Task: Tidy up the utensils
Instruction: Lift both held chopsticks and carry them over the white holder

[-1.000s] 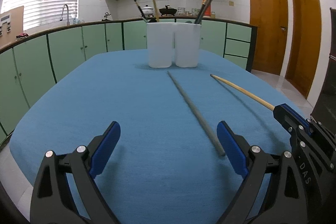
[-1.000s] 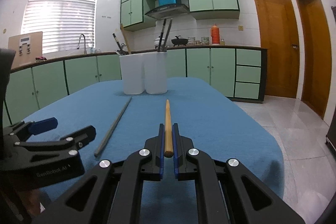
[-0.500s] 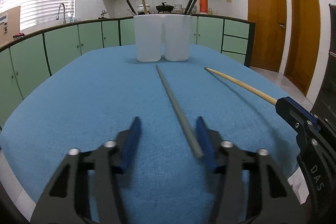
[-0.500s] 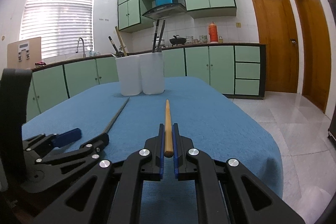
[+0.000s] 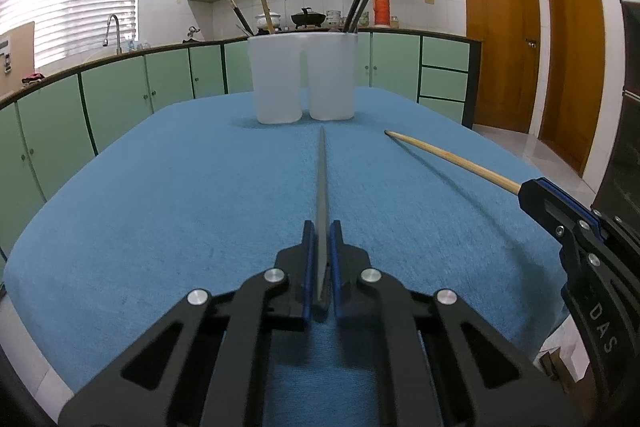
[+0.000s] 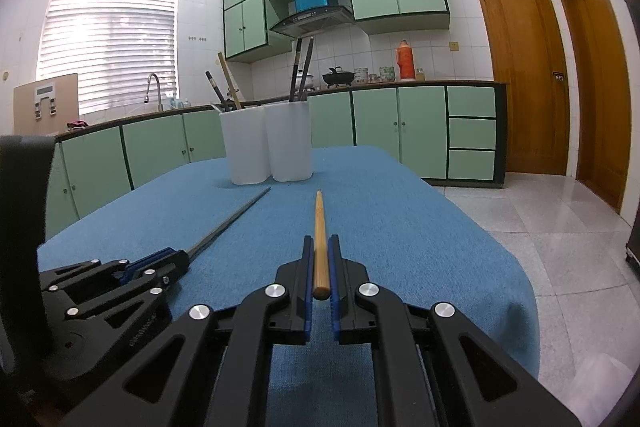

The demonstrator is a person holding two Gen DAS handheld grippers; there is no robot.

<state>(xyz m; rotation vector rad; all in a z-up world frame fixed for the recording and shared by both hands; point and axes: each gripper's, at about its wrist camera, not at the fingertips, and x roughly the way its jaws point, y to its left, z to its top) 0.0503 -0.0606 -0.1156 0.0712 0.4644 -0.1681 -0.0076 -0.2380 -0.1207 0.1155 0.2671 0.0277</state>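
Left gripper (image 5: 321,259) has its blue-padded jaws pinched tight on the near end of a long grey metal chopstick (image 5: 322,179), tip pointing toward the white two-compartment plastic holder (image 5: 302,79) at the far end of the blue cloth-covered table (image 5: 160,207). Right gripper (image 6: 320,267) is clamped just as tight on a light wooden chopstick (image 6: 319,223). Both look lifted off the cloth, though it's hard to tell for sure. Dark chopsticks (image 5: 362,1) stand in the holder's right compartment.
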